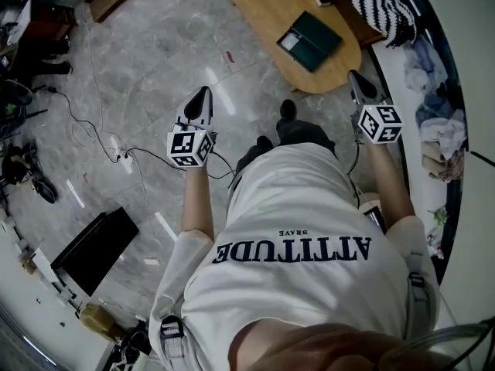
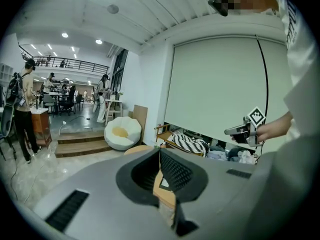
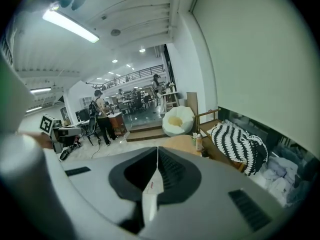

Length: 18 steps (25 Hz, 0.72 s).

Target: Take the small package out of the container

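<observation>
While left tongs (image 1: 203, 92) and right tongs (image 1: 353, 76) hover, container (image 1: 310, 41) lies ahead.

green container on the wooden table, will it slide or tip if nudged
The green container looks flat and low on the wooden table, so it would probably slide, not tip. Its straight edges suggest a stiff case, though it is small in the head view. Being thin, it is likely light.

1. The table (image 1: 255, 6) was light brown wood.
2. The box (image 1: 309, 41) near the table's right edge was dark green.
3. The cloth (image 1: 379, 2) beside that edge had black and white stripes.
4. The floor (image 1: 155, 45) was grey with pale streaks.
5. The shirt (image 1: 302, 199) was white with dark letters.
6. The left gripper (image 1: 204, 93) had a white cube with black squares.
</observation>
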Tool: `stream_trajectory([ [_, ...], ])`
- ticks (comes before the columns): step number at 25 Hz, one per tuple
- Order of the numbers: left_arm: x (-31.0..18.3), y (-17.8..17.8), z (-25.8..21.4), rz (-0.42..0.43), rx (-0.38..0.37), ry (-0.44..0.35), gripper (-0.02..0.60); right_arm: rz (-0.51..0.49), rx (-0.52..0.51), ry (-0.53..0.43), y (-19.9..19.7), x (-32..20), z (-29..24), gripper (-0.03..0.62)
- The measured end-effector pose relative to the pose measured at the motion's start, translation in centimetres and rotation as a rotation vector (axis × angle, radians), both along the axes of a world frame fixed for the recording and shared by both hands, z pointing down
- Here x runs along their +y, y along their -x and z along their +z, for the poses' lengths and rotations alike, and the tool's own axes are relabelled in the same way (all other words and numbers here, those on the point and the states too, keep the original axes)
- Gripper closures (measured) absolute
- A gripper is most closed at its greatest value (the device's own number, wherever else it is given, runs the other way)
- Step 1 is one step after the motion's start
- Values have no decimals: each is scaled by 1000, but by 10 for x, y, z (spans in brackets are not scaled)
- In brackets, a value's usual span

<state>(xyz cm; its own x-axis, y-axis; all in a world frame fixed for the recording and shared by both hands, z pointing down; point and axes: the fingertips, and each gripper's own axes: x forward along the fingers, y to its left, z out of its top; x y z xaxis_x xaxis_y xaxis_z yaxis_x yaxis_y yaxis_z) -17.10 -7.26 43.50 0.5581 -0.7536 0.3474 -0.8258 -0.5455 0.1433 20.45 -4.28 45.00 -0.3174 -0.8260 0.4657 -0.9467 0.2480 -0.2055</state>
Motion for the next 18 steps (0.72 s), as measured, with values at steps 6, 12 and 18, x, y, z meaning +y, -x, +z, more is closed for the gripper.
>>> stream_trajectory([
  [6, -30, -35, 11, -7, -21, 23, 558, -37, -18, 47, -23, -36, 25, 572],
  [12, -53, -61, 23, -19, -44, 49, 558, -85, -36, 95, -35, -65, 52, 572],
  [18, -73, -82, 37, -9, -67, 75, 558, -118, -46, 132, -41, -86, 73, 572],
])
